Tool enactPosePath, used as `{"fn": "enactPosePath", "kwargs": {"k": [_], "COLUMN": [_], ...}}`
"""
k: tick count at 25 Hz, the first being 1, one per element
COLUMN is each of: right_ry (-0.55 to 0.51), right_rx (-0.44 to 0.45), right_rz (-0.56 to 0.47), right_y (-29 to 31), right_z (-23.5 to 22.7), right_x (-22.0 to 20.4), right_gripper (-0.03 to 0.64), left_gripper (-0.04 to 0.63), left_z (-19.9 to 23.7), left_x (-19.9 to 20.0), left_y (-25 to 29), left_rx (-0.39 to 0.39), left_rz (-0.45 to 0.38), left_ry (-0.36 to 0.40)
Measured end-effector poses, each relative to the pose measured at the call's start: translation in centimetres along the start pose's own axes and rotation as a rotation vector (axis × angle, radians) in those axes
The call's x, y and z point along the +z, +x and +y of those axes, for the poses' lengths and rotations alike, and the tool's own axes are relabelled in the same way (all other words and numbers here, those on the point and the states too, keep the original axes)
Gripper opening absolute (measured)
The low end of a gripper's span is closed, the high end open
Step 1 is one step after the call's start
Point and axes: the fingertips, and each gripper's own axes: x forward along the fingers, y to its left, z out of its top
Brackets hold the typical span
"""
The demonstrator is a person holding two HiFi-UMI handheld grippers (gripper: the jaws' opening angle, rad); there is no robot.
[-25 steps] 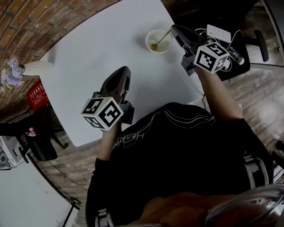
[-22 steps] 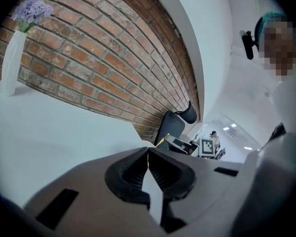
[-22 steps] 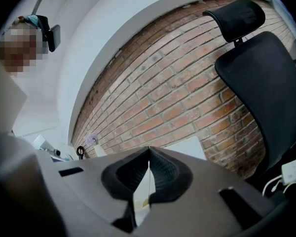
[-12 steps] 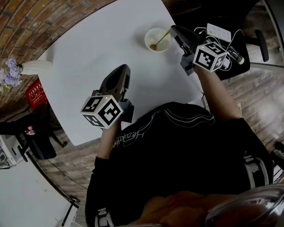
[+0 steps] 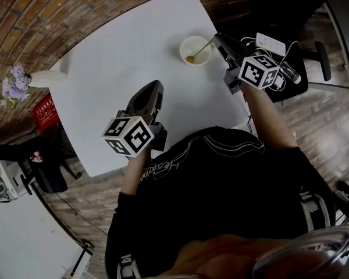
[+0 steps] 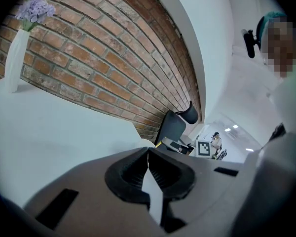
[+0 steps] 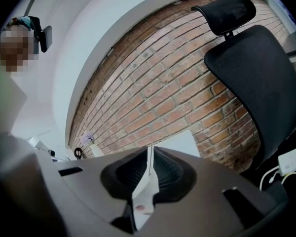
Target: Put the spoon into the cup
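spoon (image 5: 199, 49) stands inside the cup (image 5: 184, 44), bowl down at the bottom and thin handle leaning up over the right side of the rim. the cup is pale and round and sits on the far right part of the white surface (image 5: 116, 51), close to its right edge.

the right gripper (image 5: 219, 38) is just beside the cup on the right, its tip near the top end of the spoon handle; from the head view i cannot tell whether they touch. in the right gripper view its 2 jaws are clenched together with only a thin line between them and no spoon in that line. past them are a brick wall (image 7: 163, 83) and a black office chair (image 7: 246, 78).

the left gripper (image 5: 154, 87) hangs over the near middle of the surface, well apart from the cup, pointing toward the far side. in the left gripper view its 2 jaws are also pressed together on nothing.

a white vase with purple flowers (image 5: 32, 81) stands at the left corner of the surface, well apart from both grippers. each gripper carries 1 cube with black and white square markers, and the person's dark top (image 5: 221, 179) fills the near part of the head view.
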Motion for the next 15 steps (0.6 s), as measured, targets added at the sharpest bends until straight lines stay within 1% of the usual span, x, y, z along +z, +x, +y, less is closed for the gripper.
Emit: {"fn": "enactPosePath", "kwargs": {"k": [2, 3, 5, 7, 10, 12, 15], "right_ry": [0.009, 0.017, 0.03, 0.017, -0.017, -0.033, -0.088], "right_rx": [-0.019, -0.024, -0.028, -0.04, -0.038, -0.003, 0.057], "right_rz": [-0.011, -0.024, -0.064, -0.094, -0.125, -0.157, -0.177], "right_y": [-0.6, -0.7, -1.1, -2.2, -4.1, -5.2, -6.6], "right_z": [-0.3, -0.4, -0.3, 0.2, 2.1, 4.5, 8.9], "right_x": [0.3, 0.6, 1.7, 2.6, 3.9, 4.9, 5.8], "right_gripper": [0.01, 0.037, 0.058, 0.076, 0.073, 0.038, 0.032], "left_gripper": [0.005, 0.005, 0.005, 0.005, 0.005, 0.005, 0.005], "left_z": [-0.4, -0.5, -0.5, -0.8, -1.5, -2.1, -3.4], "left_x": [-0.1, 0.0, 0.3, 0.4, 0.6, 1.0, 1.8], "left_y": [-0.2, -0.3, -0.6, -1.2, -2.3, -3.0, -4.3], "left_rx": [0.0, 0.002, 0.005, -0.002, -0.018, -0.03, -0.051], "left_rz": [-0.002, -0.005, -0.014, -0.014, -0.018, -0.027, -0.045], "left_ry": [-0.002, -0.001, 0.005, 0.01, 0.02, 0.034, 0.053]}}
